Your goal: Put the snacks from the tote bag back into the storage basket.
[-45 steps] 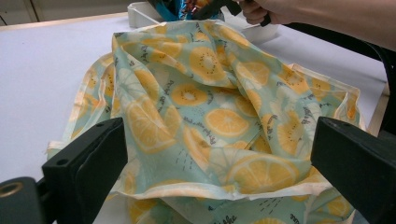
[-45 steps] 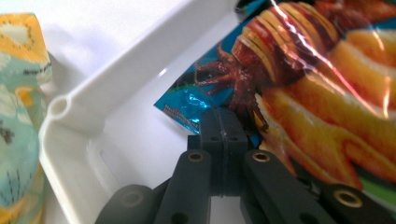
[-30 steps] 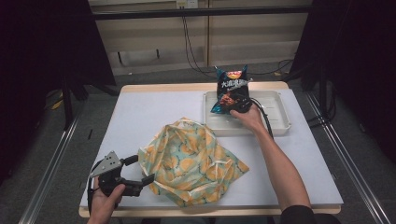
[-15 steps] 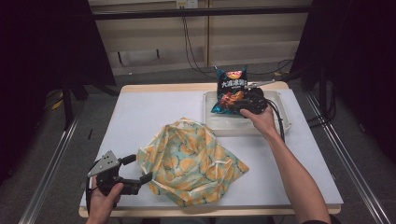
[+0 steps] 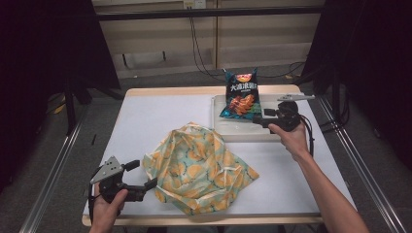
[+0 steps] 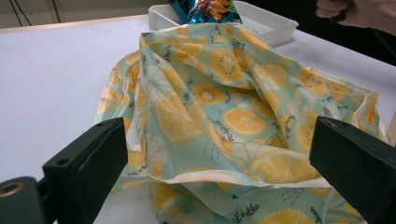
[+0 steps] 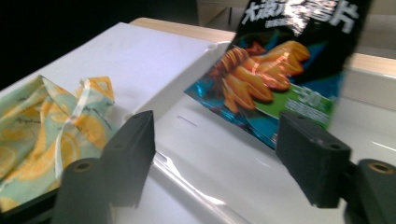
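My right hand-held gripper, jaws just opened and empty, sits beside the dark-blue foil chip bag standing in the white plastic tray; left hand-held gripper gapes at the lemon-print cloth bag.

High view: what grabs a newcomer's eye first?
The lemon-print cloth bag, crumpled at the table's near middle, stands out most. Behind it a dark chip bag stands in the white tray at the far right. The right gripper, jaws just opened and apart from the chip bag, sits beside the tray; the left gripper is open at the cloth bag's edge.
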Demonstrator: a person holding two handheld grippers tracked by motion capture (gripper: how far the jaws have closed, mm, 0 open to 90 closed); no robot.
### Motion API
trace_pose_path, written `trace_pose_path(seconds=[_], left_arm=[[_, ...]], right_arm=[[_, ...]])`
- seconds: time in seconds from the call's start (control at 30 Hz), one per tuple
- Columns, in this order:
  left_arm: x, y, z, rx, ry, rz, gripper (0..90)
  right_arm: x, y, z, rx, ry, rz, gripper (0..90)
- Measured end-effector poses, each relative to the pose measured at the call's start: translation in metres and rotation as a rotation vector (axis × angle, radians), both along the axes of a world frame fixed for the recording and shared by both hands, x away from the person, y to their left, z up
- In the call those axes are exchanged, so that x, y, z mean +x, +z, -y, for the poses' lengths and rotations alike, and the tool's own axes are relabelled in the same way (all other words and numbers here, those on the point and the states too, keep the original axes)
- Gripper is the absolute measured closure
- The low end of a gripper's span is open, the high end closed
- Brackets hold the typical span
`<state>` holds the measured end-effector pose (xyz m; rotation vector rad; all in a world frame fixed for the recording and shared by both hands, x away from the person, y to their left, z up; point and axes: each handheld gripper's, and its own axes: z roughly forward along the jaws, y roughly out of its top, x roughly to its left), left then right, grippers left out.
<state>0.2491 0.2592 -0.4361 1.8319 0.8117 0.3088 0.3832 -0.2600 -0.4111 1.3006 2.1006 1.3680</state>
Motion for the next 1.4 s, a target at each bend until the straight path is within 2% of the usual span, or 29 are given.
trace_pose_path(seconds=[0.1,0.13,0.17,0.33,0.4,0.43,0.57,0.63,0.67,0.7,0.73,0.83,0.9,1.03,1.07,1.13,1.2,1.3,1.33,1.4], left_arm=[[0.0,0.0,0.0,0.003,0.002,0.001,4.3],[0.0,0.0,0.0,0.003,0.001,0.0,4.2],[0.0,0.0,0.0,-0.004,-0.006,-0.001,4.2],[-0.002,0.002,0.003,0.014,-0.012,0.011,4.2],[-0.002,0.002,0.002,0.005,-0.014,0.012,4.2],[-0.002,0.002,0.001,0.01,-0.005,0.016,4.2],[-0.002,0.002,-0.001,0.004,0.011,0.013,4.2],[-0.002,0.002,-0.001,0.01,0.006,0.015,4.2],[-0.003,0.002,0.0,0.011,0.008,0.015,4.2],[-0.003,0.003,0.0,0.012,0.005,0.019,4.2],[-0.004,0.004,0.001,0.014,0.008,0.023,4.2],[-0.005,0.004,0.001,0.018,0.018,0.026,4.2],[-0.005,0.004,0.0,0.011,0.016,0.022,4.2],[-0.007,0.005,-0.002,0.008,0.024,0.029,4.1],[-0.008,0.005,-0.002,0.007,0.035,0.031,4.0],[-0.008,0.005,-0.003,0.019,0.051,0.033,4.0],[-0.008,0.005,-0.005,0.013,0.062,0.035,3.8],[-0.008,0.005,-0.006,0.003,0.07,0.038,3.8],[-0.008,0.005,-0.007,0.013,0.093,0.043,3.7],[-0.007,0.005,-0.007,0.017,0.103,0.047,3.0]], right_arm=[[-0.015,0.003,0.007,-0.009,-0.017,0.012,28.5],[-0.025,0.004,0.01,-0.012,-0.036,0.034,27.3],[-0.025,0.004,0.01,-0.012,-0.036,0.034,27.3],[-0.049,0.004,0.018,0.015,-0.043,0.078,27.5],[-0.058,0.004,0.02,0.01,-0.046,0.079,27.1],[-0.067,0.002,0.023,0.031,-0.053,0.08,25.5],[-0.08,-0.003,0.029,0.058,-0.055,0.051,23.0],[-0.089,-0.005,0.033,0.066,-0.068,0.052,23.0],[-0.098,-0.006,0.037,0.058,-0.078,0.063,23.4],[-0.098,-0.006,0.037,0.058,-0.078,0.063,23.4],[-0.103,-0.006,0.039,0.06,-0.094,0.082,24.8],[-0.118,-0.004,0.042,0.063,-0.102,0.103,24.4],[-0.132,-0.006,0.042,0.054,-0.111,0.103,24.2],[-0.142,-0.012,0.044,0.051,-0.119,0.092,24.2],[-0.15,-0.017,0.047,0.044,-0.128,0.075,24.3],[-0.154,-0.019,0.05,0.042,-0.128,0.071,25.4],[-0.167,-0.022,0.056,0.057,-0.146,0.075,26.8],[-0.177,-0.024,0.061,0.059,-0.159,0.077,27.1],[-0.18,-0.025,0.064,0.065,-0.166,0.068,27.3],[-0.187,-0.024,0.068,0.043,-0.191,0.095,27.8]])
